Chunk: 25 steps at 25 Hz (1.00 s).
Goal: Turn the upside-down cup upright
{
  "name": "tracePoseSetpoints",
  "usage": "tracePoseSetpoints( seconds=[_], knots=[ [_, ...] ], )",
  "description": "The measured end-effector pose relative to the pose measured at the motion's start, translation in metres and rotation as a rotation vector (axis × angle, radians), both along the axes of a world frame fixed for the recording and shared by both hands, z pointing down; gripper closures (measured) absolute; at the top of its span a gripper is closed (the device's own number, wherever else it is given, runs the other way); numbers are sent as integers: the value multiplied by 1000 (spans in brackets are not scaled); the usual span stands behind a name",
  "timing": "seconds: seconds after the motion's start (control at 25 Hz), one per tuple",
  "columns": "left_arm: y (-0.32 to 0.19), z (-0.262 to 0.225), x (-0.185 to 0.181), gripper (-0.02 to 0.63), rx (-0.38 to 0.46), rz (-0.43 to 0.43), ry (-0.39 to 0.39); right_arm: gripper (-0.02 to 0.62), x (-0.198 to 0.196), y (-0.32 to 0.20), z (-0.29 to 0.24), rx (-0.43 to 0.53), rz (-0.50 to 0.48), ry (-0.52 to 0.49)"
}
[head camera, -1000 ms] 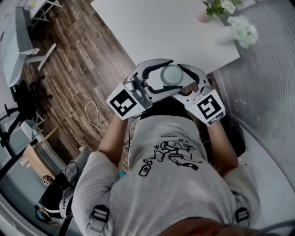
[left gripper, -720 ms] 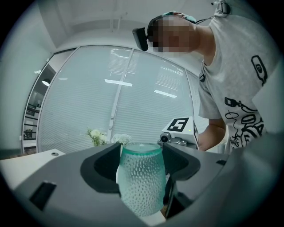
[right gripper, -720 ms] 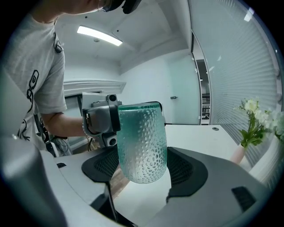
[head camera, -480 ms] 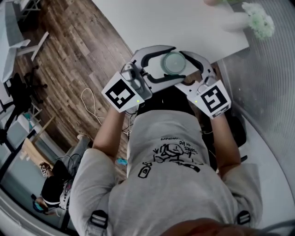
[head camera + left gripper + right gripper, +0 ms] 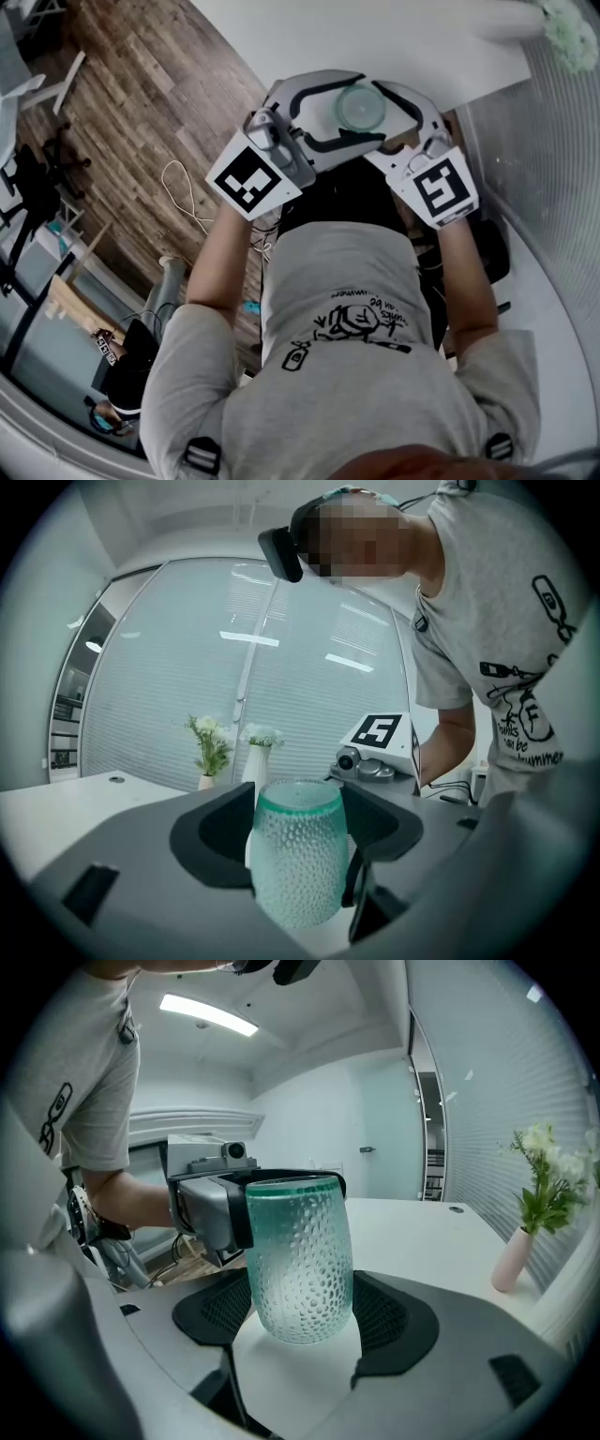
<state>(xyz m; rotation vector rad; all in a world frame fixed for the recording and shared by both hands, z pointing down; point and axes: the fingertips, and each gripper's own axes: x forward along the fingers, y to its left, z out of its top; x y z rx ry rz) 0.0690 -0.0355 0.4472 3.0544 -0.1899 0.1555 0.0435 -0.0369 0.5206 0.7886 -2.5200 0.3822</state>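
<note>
Left gripper (image 5: 298, 836) clamps the cup (image 5: 361, 106); right gripper (image 5: 302, 1327) gapes around the cup. Risk: dimpled glass slipping during regrasp.

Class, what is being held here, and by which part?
The dimpled green cup. The left claw grips its upper sides. The right claw brackets its lower body, though firm contact there cannot be told.

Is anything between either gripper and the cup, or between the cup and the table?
Nothing visible. The cup sits directly between the jaws of the left gripper and of the right gripper, and the table beneath looks bare.
</note>
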Motion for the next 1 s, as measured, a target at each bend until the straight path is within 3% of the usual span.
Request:
tracePoseSetpoints(
  seconds=[0.4, 1.0],
  knots=[
    [20, 56, 4, 308, -12, 12, -64, 242, 2, 21, 57, -21, 8, 46],
    [-14, 119, 2, 308, -42, 5, -126, 242, -1, -12, 118, -49, -7, 78]
  ],
)
